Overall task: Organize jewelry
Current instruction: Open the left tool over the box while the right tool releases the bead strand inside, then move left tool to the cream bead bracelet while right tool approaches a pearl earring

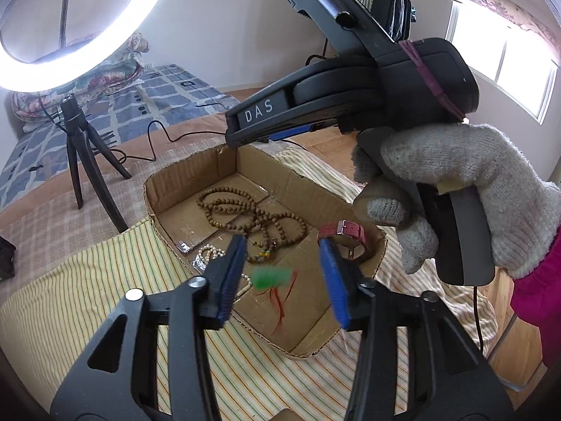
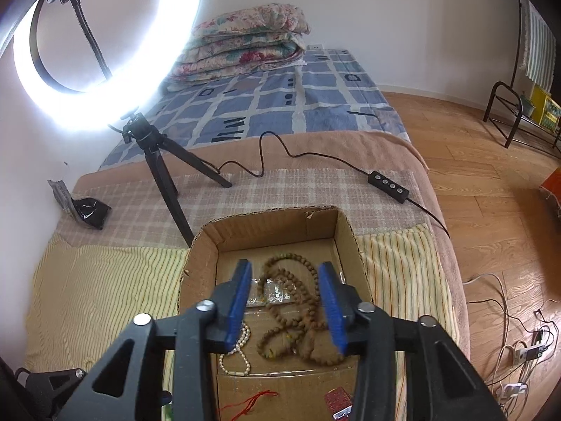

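A shallow cardboard box [image 1: 308, 189] [image 2: 200, 263] lies on a striped cloth on the bed. It holds a long brown bead necklace [image 1: 245, 214] [image 2: 298, 315], a white pearl strand [image 1: 210, 254] [image 2: 242, 347], a green blurred piece with red threads [image 1: 271, 277] [image 2: 256, 400], and a red watch strap [image 1: 345, 231] [image 2: 336, 400]. My left gripper [image 1: 284, 273] is open above the box's near half. My right gripper [image 2: 285, 301] is open above the beads; the gloved hand holding its handle [image 1: 455, 189] shows in the left wrist view.
A lit ring light [image 2: 105, 52] on a black tripod [image 2: 164, 175] stands behind the box, its cable and remote [image 2: 387, 182] running right. Folded quilts [image 2: 245, 42] lie at the bed's far end. Wooden floor [image 2: 491, 210] with cables lies to the right.
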The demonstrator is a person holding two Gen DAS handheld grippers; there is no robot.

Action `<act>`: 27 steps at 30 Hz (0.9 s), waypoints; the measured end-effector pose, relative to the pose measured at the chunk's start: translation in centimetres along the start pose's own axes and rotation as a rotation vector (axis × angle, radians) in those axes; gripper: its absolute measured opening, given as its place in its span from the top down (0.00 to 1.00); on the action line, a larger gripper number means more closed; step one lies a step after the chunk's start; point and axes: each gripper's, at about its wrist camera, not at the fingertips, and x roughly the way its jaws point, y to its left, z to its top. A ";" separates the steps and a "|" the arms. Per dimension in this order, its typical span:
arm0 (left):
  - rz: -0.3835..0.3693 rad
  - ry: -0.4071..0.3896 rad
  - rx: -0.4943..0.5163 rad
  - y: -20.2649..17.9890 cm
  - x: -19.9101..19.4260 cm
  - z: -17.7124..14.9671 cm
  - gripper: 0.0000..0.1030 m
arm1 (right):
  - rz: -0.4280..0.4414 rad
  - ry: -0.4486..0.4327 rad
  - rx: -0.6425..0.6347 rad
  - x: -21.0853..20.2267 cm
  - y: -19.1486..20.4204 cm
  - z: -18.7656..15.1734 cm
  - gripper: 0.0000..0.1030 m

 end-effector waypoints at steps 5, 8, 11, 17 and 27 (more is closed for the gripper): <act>0.012 0.002 0.015 -0.3 -0.4 -0.4 0.43 | -0.031 -0.026 0.004 -0.9 -0.1 0.0 0.27; 0.008 0.003 0.005 0.1 -0.7 -0.4 0.43 | -0.049 -0.029 0.005 -1.3 -0.1 -0.1 0.22; 0.013 -0.004 0.000 0.3 -1.3 -0.3 0.43 | -0.057 -0.039 0.007 -1.9 -0.1 -0.2 0.20; 0.027 -0.019 -0.008 0.9 -3.3 -0.6 0.43 | -0.070 -0.052 0.013 -3.3 0.1 -0.6 0.19; 0.098 -0.055 -0.059 4.4 -8.9 -1.8 0.43 | -0.087 -0.098 -0.020 -7.5 2.2 -2.5 0.15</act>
